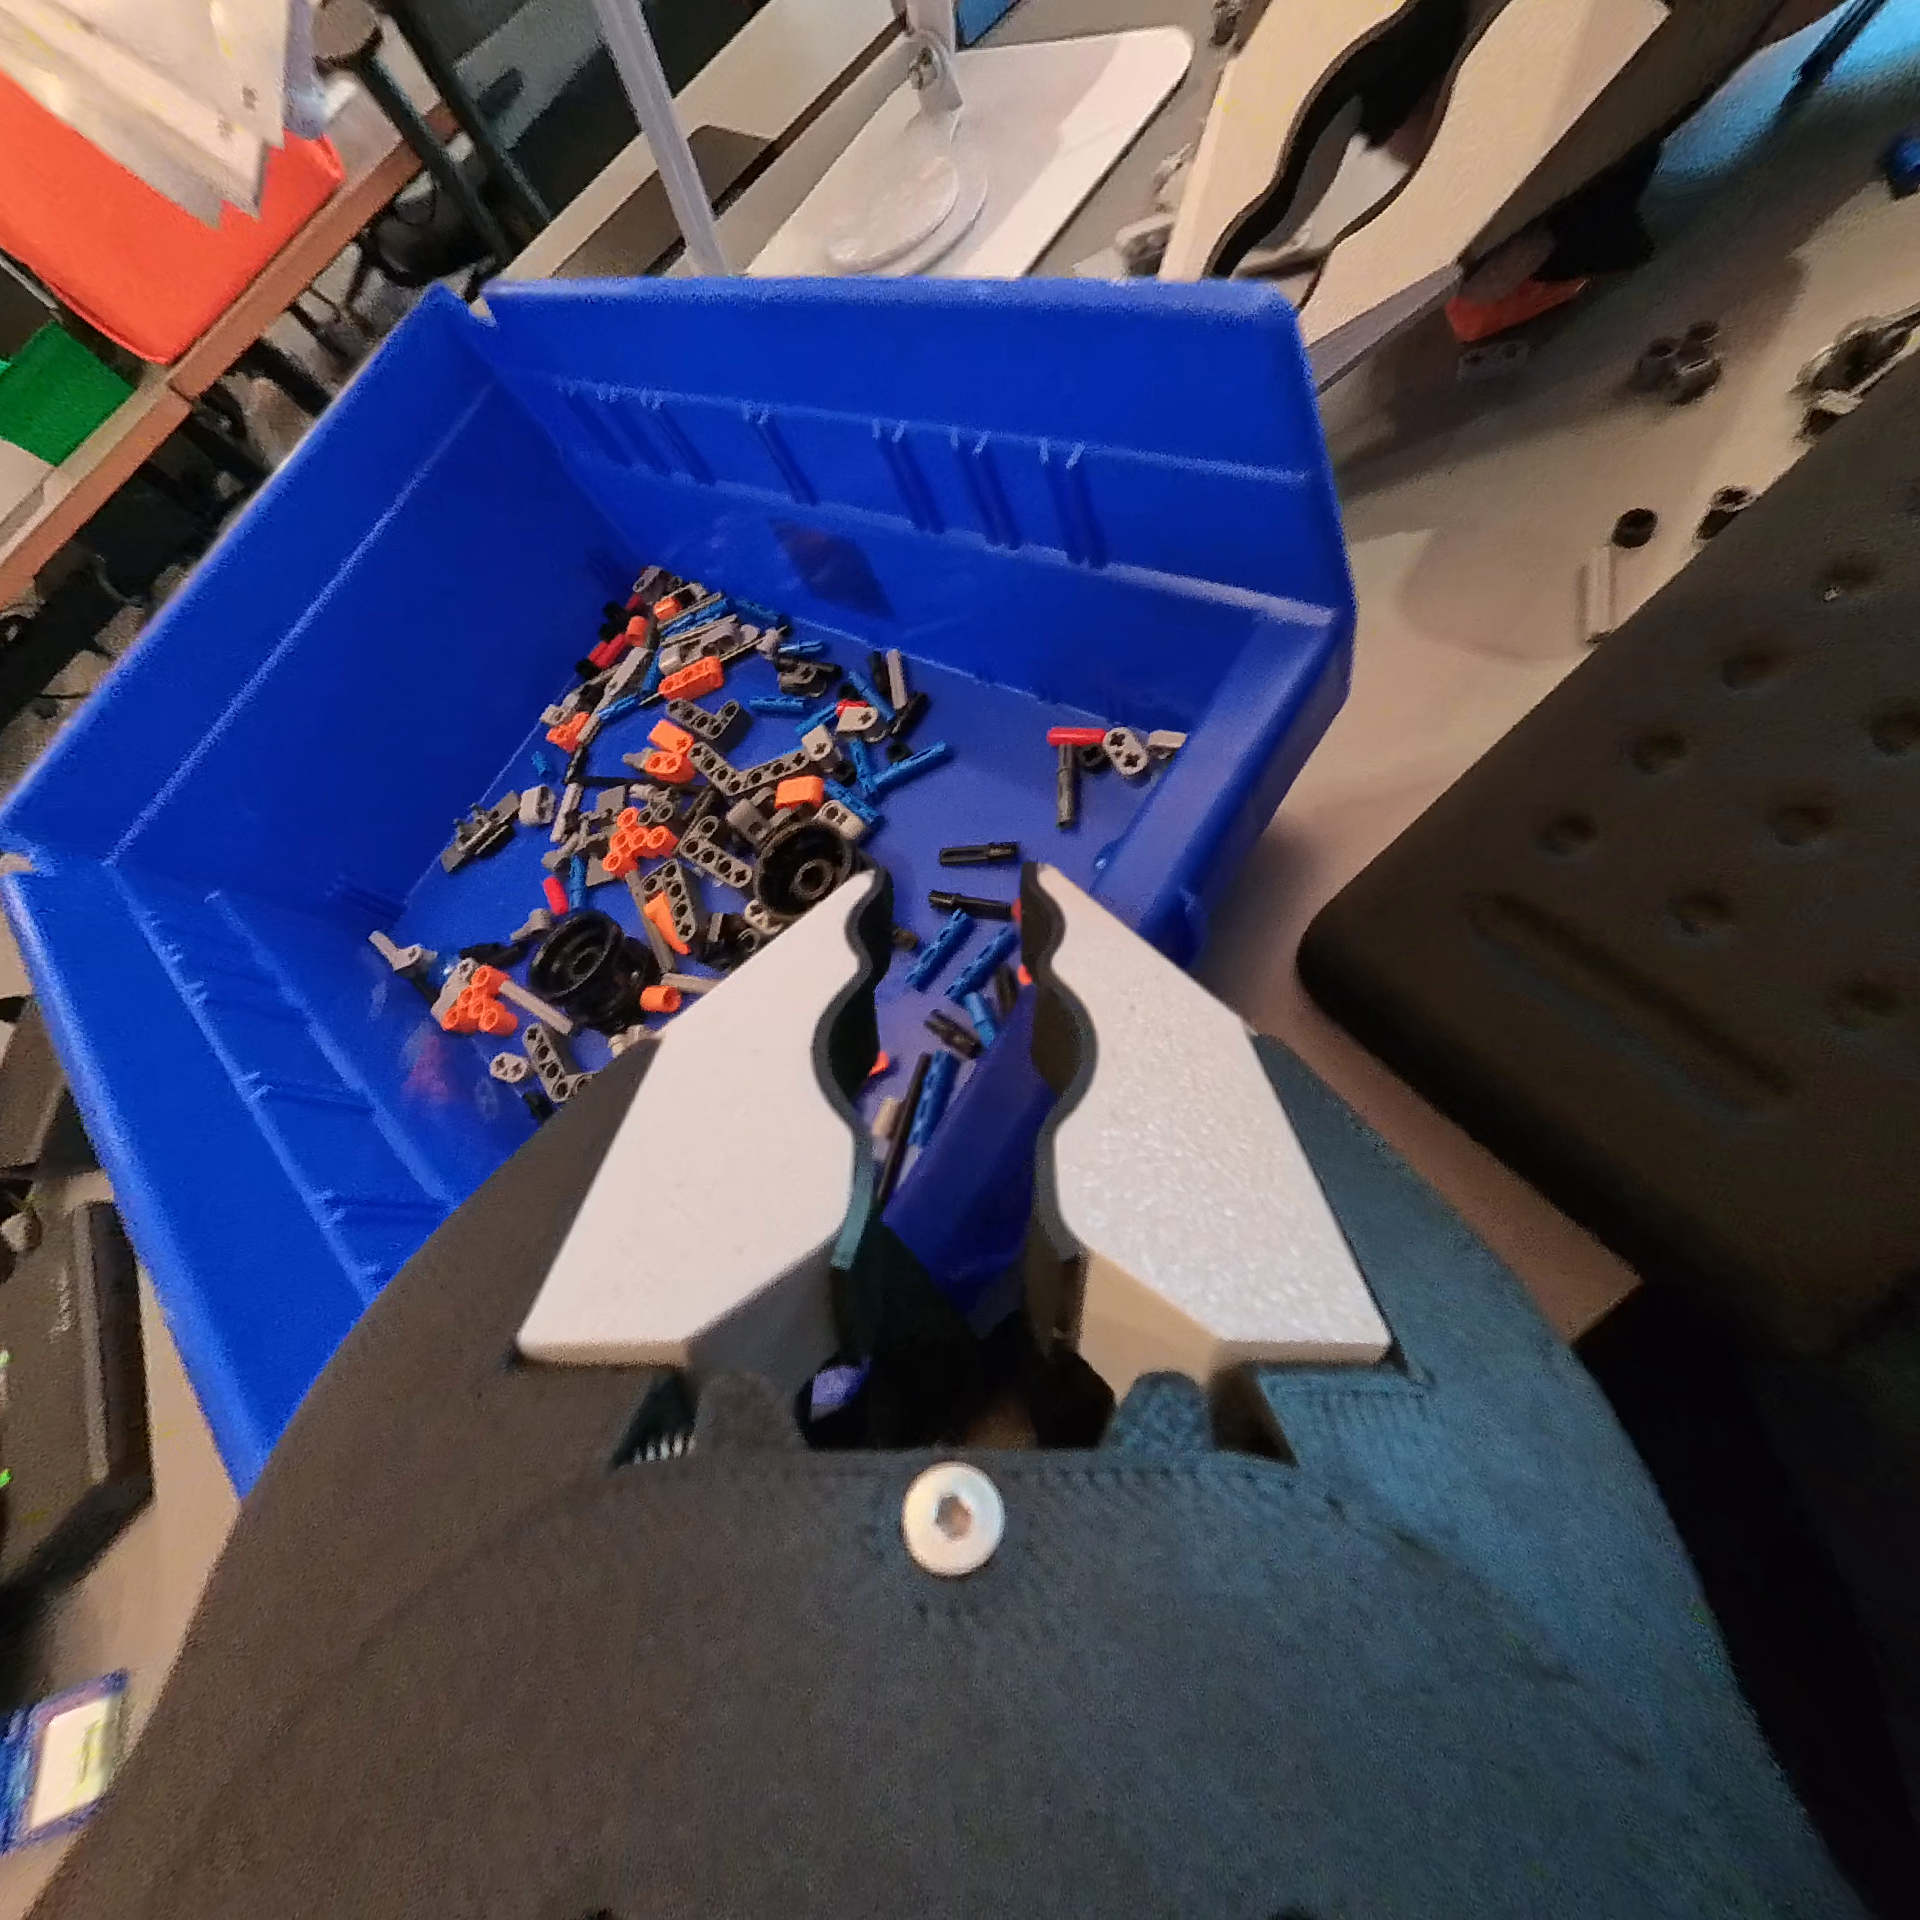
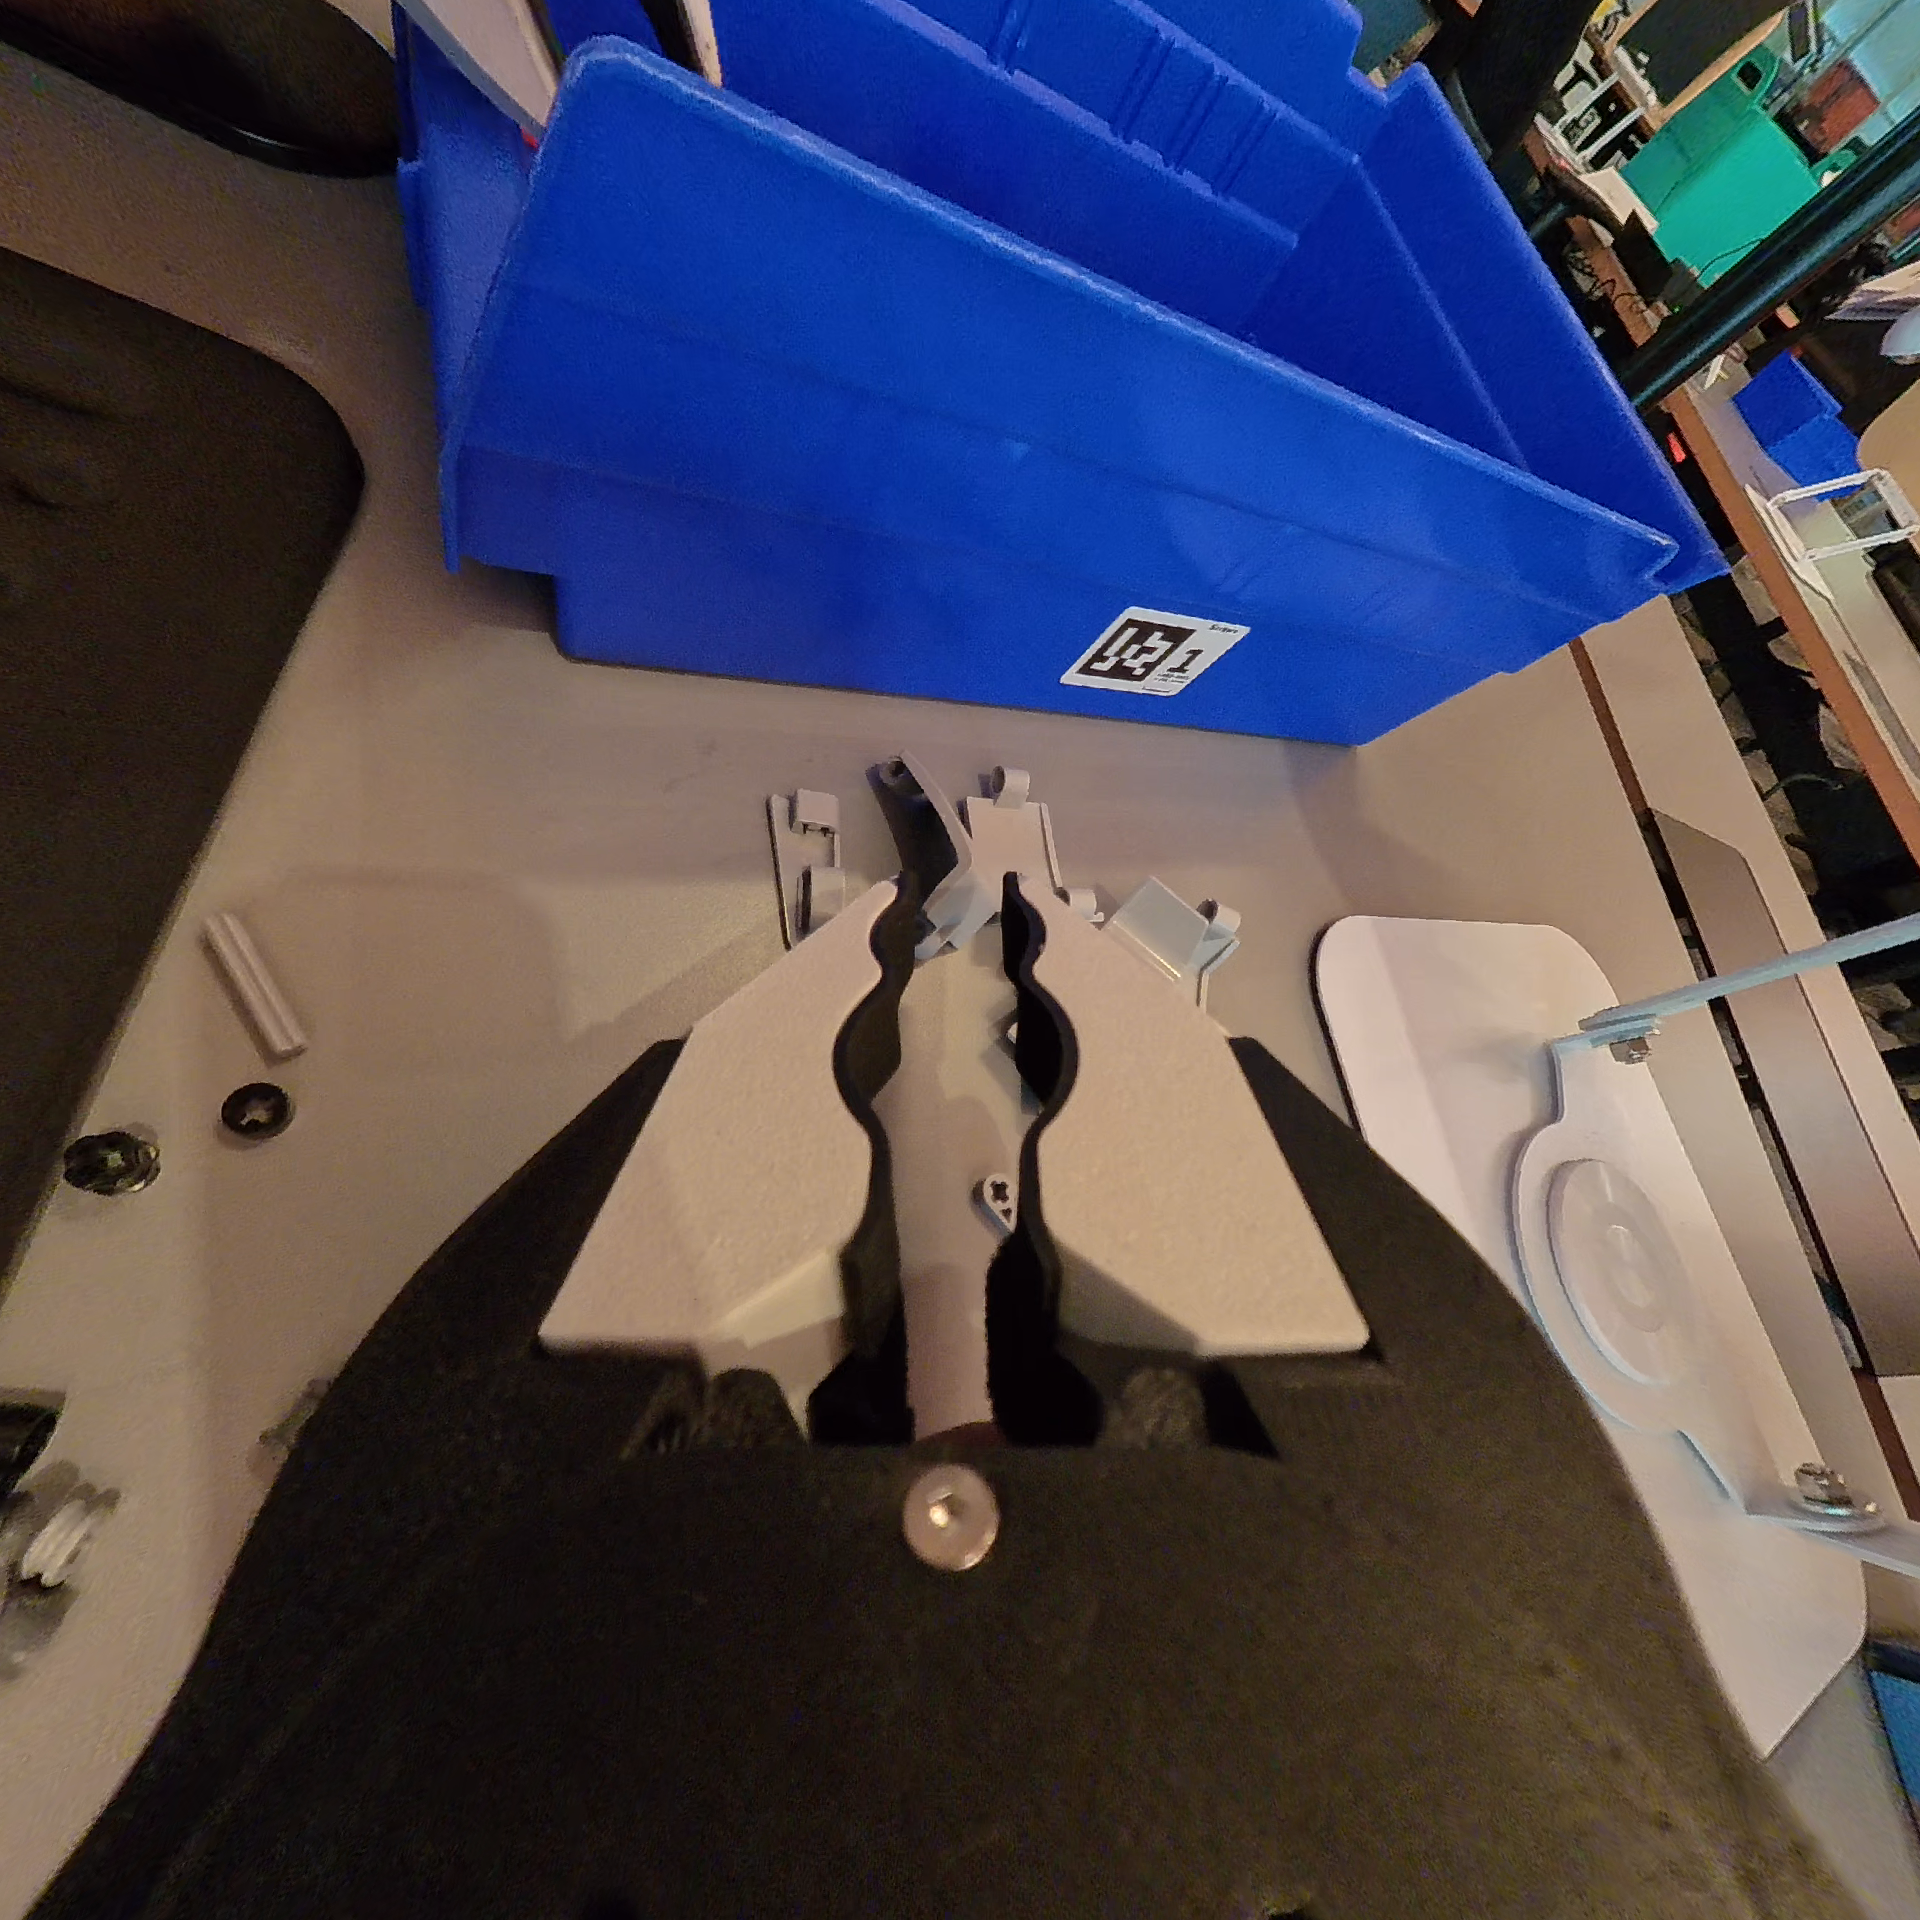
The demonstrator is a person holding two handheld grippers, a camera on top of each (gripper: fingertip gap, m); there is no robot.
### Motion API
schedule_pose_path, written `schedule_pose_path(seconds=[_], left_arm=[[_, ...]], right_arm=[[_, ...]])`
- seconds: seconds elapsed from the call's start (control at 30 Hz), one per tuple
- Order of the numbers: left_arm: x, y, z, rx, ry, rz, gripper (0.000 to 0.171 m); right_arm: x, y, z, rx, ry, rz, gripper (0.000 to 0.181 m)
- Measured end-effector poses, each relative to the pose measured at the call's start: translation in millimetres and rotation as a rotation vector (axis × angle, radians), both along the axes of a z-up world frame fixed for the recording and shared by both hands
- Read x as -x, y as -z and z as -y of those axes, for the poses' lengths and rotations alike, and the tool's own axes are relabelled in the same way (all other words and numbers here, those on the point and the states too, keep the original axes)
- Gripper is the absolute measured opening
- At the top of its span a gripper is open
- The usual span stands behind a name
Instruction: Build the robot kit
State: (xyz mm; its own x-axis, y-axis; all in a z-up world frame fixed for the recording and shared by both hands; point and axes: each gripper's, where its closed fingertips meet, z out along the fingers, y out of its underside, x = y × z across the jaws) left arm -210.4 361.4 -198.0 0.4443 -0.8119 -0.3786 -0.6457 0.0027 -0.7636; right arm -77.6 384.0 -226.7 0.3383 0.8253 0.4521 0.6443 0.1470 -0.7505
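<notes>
We see left gripper (image 1: pixel 951 904) slightly parted, empty, above blue bin (image 1: pixel 312 665) near corner | right gripper (image 2: pixel 951 899) slightly parted over grey parts (image 2: pixel 997 842) at worktop (image 2: pixel 468 831) middle.

Workshop: parts bins (image 2: pixel 935 436), benches (image 2: pixel 468 831)

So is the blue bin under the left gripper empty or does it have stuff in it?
Not empty. The blue bin holds a loose scatter of small building pieces, orange, grey, black and blue, covering part of its floor; most of the bin's depth is unfilled.

Blue bin (image 1: pixel 343 665) of small plastic building pieces (image 1: pixel 686 821).
</notes>
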Motion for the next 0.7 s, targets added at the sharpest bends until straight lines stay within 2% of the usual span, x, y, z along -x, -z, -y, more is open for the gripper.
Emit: schedule_pose_path(seconds=[0.1, 0.23, 0.47, 0.57, 0.7], left_arm=[[-8.3, -10.9, 1.9, -0.003, 0.021, 0.031, 0.026], [-8.8, -31.0, -10.3, -0.076, 0.006, 0.005, 0.027], [-4.7, -75.4, -61.4, -0.167, -0.081, -0.089, 0.028], [-2.8, -80.0, -85.2, -0.16, -0.113, -0.172, 0.025], [3.3, -59.7, -107.6, -0.029, -0.156, -0.295, 0.023]], right_arm=[[0.0, 0.0, -0.7, 0.001, 0.001, -0.002, 0.013], [0.2, -0.6, -0.1, 0.003, -0.001, -0.009, 0.013], [0.3, -0.3, 0.1, 0.006, -0.003, -0.01, 0.013], [0.4, 0.0, 0.8, 0.001, -0.007, -0.006, 0.013], [0.9, 0.7, 1.9, -0.008, -0.012, 0.002, 0.013]])
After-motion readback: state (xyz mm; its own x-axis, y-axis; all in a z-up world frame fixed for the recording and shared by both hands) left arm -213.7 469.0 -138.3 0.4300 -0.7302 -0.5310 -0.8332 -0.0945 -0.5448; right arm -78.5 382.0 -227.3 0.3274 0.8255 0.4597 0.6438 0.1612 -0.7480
